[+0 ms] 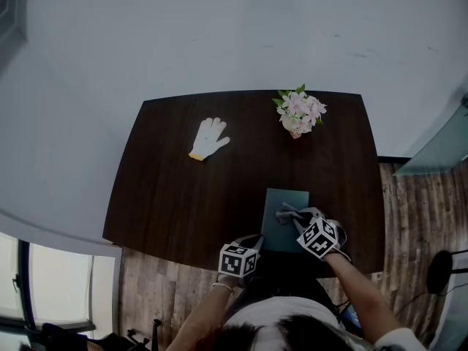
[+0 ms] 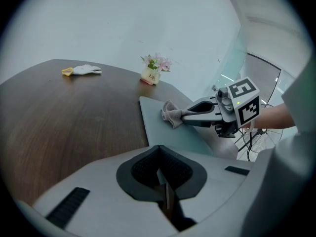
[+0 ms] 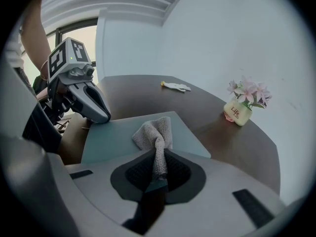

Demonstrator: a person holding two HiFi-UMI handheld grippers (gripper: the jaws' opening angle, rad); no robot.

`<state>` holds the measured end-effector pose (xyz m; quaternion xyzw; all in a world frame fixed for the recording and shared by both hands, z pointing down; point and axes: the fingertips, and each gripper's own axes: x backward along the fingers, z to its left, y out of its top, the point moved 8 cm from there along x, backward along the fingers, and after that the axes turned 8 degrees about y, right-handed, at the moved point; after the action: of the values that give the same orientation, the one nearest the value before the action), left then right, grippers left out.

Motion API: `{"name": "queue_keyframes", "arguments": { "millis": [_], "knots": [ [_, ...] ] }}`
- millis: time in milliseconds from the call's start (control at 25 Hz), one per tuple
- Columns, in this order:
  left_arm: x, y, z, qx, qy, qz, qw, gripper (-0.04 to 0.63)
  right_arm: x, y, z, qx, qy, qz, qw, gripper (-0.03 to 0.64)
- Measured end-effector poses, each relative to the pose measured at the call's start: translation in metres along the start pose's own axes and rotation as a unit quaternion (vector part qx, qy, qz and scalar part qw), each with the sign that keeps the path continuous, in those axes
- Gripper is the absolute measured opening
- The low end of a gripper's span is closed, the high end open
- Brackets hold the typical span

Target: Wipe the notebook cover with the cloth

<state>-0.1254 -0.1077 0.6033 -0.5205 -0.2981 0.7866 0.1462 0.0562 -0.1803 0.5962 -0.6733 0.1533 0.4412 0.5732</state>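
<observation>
- My right gripper [image 3: 157, 176] has its jaws pinched on the crumpled grey cloth [image 3: 155, 131], whose free end lies bunched on the cover.
- The grey-green notebook [image 1: 287, 196] lies flat at the near edge of the dark wooden table [image 1: 175, 196], right in front of me, with the cloth on its middle.
- My left gripper [image 2: 165, 201] has its jaws pressed together with nothing between them, and its tips sit at the notebook's near left edge.
- At the far side of the table lie a white work glove with a yellow cuff [image 1: 210, 138] and a small pot of pink flowers [image 1: 298, 113], well apart from the notebook.
</observation>
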Motion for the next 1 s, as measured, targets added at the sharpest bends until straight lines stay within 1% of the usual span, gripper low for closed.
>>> {"name": "queue_keyframes", "arguments": {
  "millis": [280,680,800,920,1000],
  "knots": [
    [0.001,0.0,0.0,0.0,0.001,-0.001,1.0,0.018,0.011,-0.013,-0.002,-0.013,-0.016,0.005,1.0,0.043],
    [0.001,-0.001,-0.002,0.001,0.0,0.0,1.0,0.018,0.028,-0.037,-0.006,-0.057,-0.036,0.006,0.998,0.043],
    [0.001,-0.001,-0.002,0.0,0.001,0.0,1.0,0.018,0.034,-0.037,-0.007,-0.077,-0.041,-0.016,0.996,0.043],
    [0.002,-0.002,-0.002,-0.001,0.001,-0.003,1.0,0.018,0.044,-0.032,-0.007,-0.101,-0.05,-0.053,0.992,0.043],
    [0.002,-0.002,-0.002,-0.001,0.001,-0.004,1.0,0.018,0.05,-0.025,-0.009,-0.105,-0.056,-0.081,0.99,0.043]
  ]
}}
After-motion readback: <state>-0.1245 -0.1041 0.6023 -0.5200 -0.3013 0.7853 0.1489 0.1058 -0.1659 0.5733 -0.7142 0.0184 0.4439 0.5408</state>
